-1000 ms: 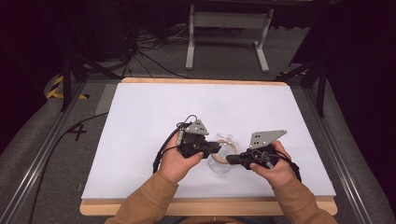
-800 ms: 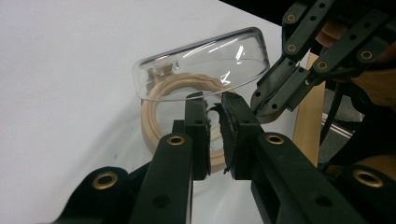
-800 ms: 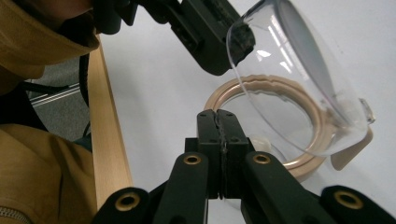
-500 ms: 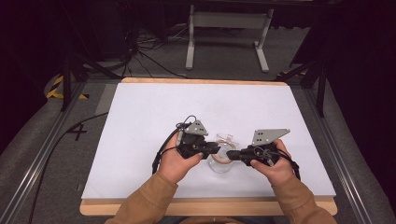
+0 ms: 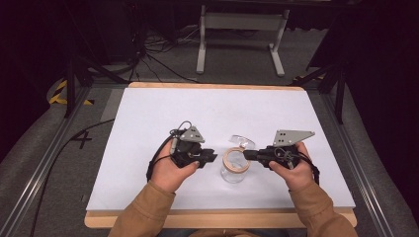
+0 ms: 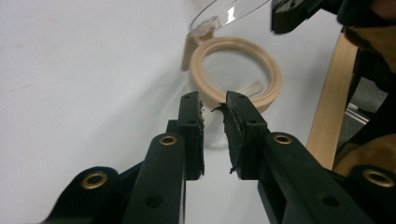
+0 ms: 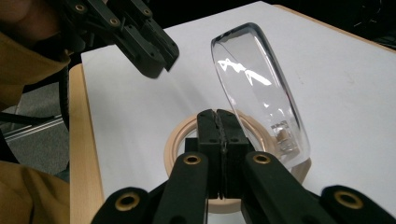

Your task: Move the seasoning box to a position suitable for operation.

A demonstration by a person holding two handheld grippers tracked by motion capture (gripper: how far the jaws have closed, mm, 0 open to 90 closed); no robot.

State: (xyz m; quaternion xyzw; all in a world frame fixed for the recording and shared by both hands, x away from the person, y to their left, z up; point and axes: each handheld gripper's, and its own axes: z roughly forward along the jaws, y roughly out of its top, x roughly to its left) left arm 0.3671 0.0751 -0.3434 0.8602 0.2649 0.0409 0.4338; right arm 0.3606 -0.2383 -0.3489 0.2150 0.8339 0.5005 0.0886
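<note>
On the white tabletop (image 5: 148,123), near its front edge and between the person's two hands, stands a clear glass jar (image 5: 233,173) with a beige ring (image 5: 236,161) around its mouth. Its clear lid (image 5: 241,141) is hinged to the ring and stands swung up and tilted, on the far side of the jar as the high view has it.

From the left gripper view, the left tongs (image 6: 213,112) sit spread apart with nothing between the pads; they have just been opening. Their tips are just short of the near side of the beige ring (image 6: 275,79), and the raised lid (image 6: 224,11) shows at the top of that view. Whether the tips touch the ring is hard to tell. In the high view the left tongs (image 5: 211,157) lie just left of the jar, held in the person's left hand (image 5: 170,170).

Seen from the right gripper view, the right tongs (image 7: 218,114) are pressed together, and their tips lie over the beige ring (image 7: 175,140); what they pinch, if anything, I cannot tell. The tilted lid (image 7: 261,88) stands just beside them. In the high view the right tongs (image 5: 248,154) meet the jar's ring from the right, with the right hand (image 5: 294,170) behind them.
</note>
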